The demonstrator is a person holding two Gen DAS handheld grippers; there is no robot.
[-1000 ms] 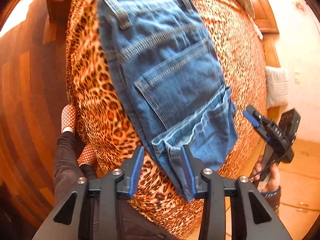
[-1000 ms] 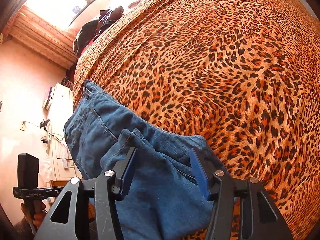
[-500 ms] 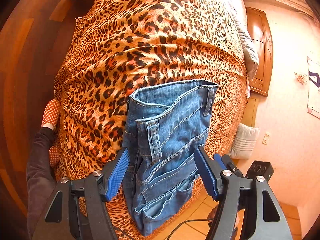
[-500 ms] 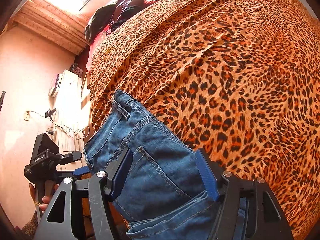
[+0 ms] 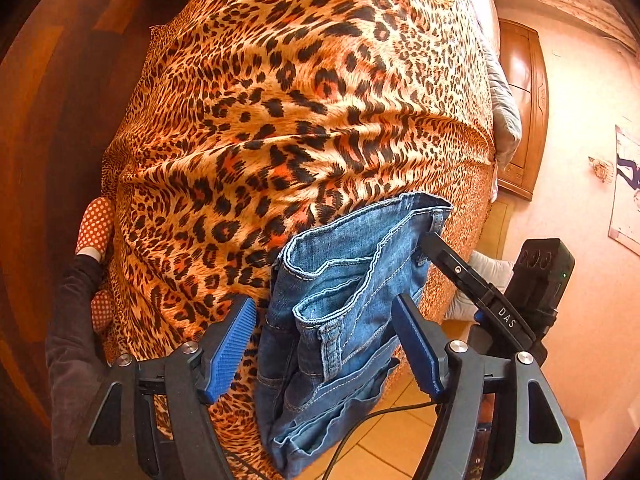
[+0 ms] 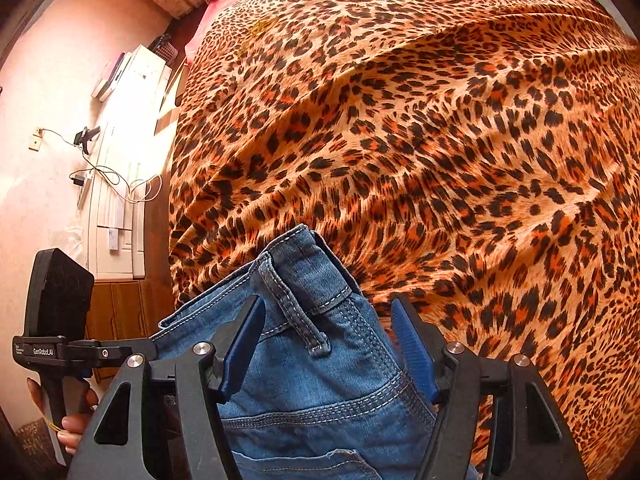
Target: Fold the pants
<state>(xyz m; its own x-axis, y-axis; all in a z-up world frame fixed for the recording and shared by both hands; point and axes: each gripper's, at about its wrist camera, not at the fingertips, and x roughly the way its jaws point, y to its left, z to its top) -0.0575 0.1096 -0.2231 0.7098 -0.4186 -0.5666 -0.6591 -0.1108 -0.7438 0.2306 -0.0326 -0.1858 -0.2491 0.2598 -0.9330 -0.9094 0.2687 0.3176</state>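
since a second ago we have swung both grippers in toward the near edge of the bed, and the pants now show as a short, thick bundle where a longer flat stretch of denim lay before. our left gripper (image 5: pixel 324 344) has just been opening; its blue pads stand spread on either side of the folded pants (image 5: pixel 340 312), neither one pressing the cloth. our right gripper (image 6: pixel 328 344) has widened a little too, its jaws spread astride the waistband and belt loop (image 6: pixel 294 304), with no pinch that we can see. outward from there, the pants sit at the near edge of the bed's leopard-print cover (image 5: pixel 304 100), the lower layers drooping over the side toward the tiled floor (image 5: pixel 400 440). we judge the fold itself made and just let go; what remains is probably to square the bundle or pull it fully onto the bed, since the overhang could let it slide off.
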